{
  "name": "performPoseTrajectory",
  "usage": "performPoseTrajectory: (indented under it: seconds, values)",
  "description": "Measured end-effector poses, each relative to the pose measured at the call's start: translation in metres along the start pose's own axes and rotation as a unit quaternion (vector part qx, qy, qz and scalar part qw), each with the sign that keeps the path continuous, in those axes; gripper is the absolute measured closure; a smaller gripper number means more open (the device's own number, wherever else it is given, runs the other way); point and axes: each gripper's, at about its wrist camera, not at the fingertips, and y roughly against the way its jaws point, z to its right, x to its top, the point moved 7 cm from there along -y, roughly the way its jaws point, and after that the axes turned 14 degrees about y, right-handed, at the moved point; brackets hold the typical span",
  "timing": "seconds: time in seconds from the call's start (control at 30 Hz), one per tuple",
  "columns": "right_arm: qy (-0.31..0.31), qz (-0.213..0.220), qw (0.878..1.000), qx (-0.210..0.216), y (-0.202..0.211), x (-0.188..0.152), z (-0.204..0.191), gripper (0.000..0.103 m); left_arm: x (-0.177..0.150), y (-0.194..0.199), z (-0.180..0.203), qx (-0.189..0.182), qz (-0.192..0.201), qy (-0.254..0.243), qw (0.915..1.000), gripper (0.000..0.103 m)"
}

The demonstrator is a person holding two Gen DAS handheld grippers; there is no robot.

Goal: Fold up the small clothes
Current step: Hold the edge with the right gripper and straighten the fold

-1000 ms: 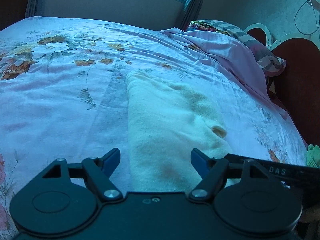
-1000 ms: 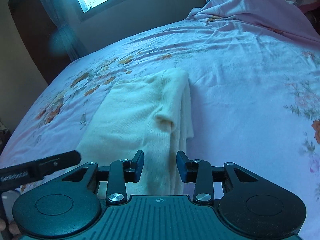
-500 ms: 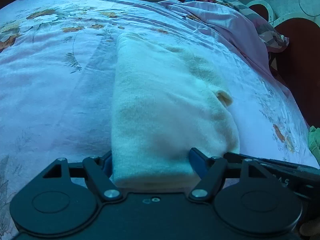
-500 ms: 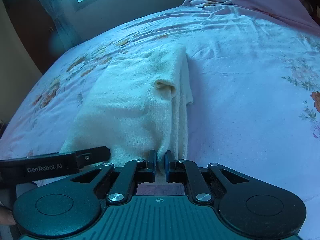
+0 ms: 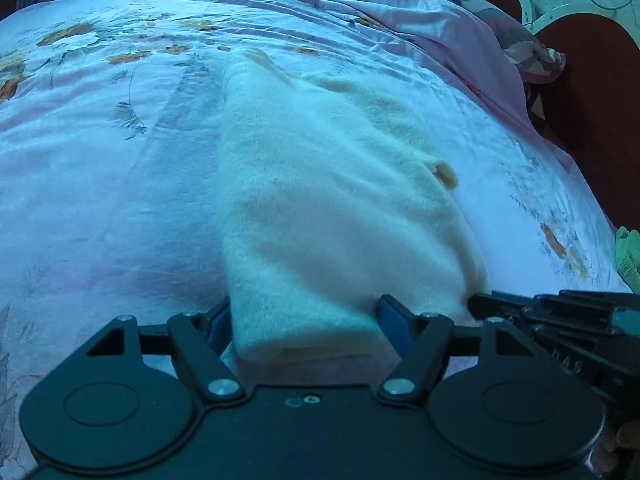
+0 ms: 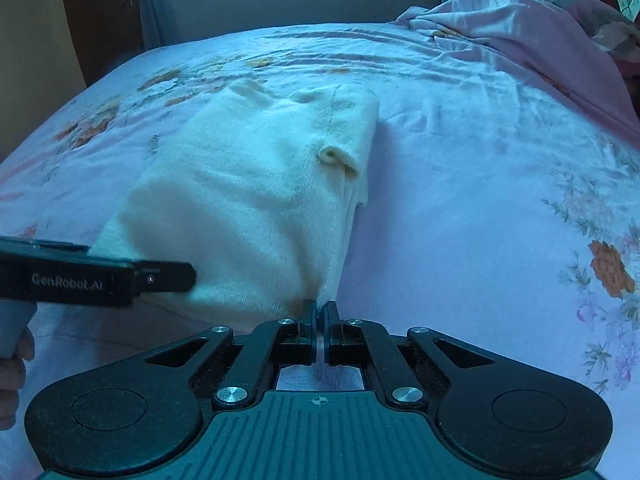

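Observation:
A cream knitted garment (image 5: 328,200) lies folded into a long strip on the floral bedsheet (image 5: 100,184); it also shows in the right wrist view (image 6: 248,200). My left gripper (image 5: 304,316) is open, its jaws on either side of the garment's near left end, which sits lifted between them. My right gripper (image 6: 320,306) is shut on the garment's near right corner. The left gripper shows as a black bar in the right wrist view (image 6: 96,276). The right gripper shows at the right edge of the left wrist view (image 5: 560,312).
A rumpled pink quilt and a patterned pillow (image 6: 552,36) lie at the head of the bed. A dark red headboard (image 5: 592,120) stands at the right. A green cloth (image 5: 628,256) lies at the bed's right edge. A wall and curtain (image 6: 160,8) stand beyond.
My right gripper closed on the garment's near corner. My left gripper moved forward until its open jaws straddle the near end. The near end of the garment has risen off the sheet.

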Motion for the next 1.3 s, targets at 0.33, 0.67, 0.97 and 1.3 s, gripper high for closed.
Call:
performPoseTrajectory:
  seconds: [0.33, 0.67, 0.97, 1.3]
  values:
    - [-0.017, 0.080, 0.997, -0.016, -0.013, 0.082, 0.003, 0.102, 0.046, 0.016, 0.002, 0.004, 0.059, 0.035, 0.9977, 0.036]
    - [0.012, 0.036, 0.997, -0.062, -0.075, 0.072, 0.029, 0.102, 0.034, -0.017, -0.013, 0.024, 0.047, 0.031, 0.9981, 0.031]
    - [-0.024, 0.078, 0.996, -0.046, -0.030, 0.077, 0.025, 0.102, 0.036, -0.001, -0.016, 0.011, 0.038, 0.051, 0.9979, 0.033]
    - [-0.007, 0.036, 0.999, -0.014, -0.036, 0.033, -0.004, 0.102, 0.023, -0.007, -0.014, 0.019, 0.033, 0.014, 0.9992, 0.031]
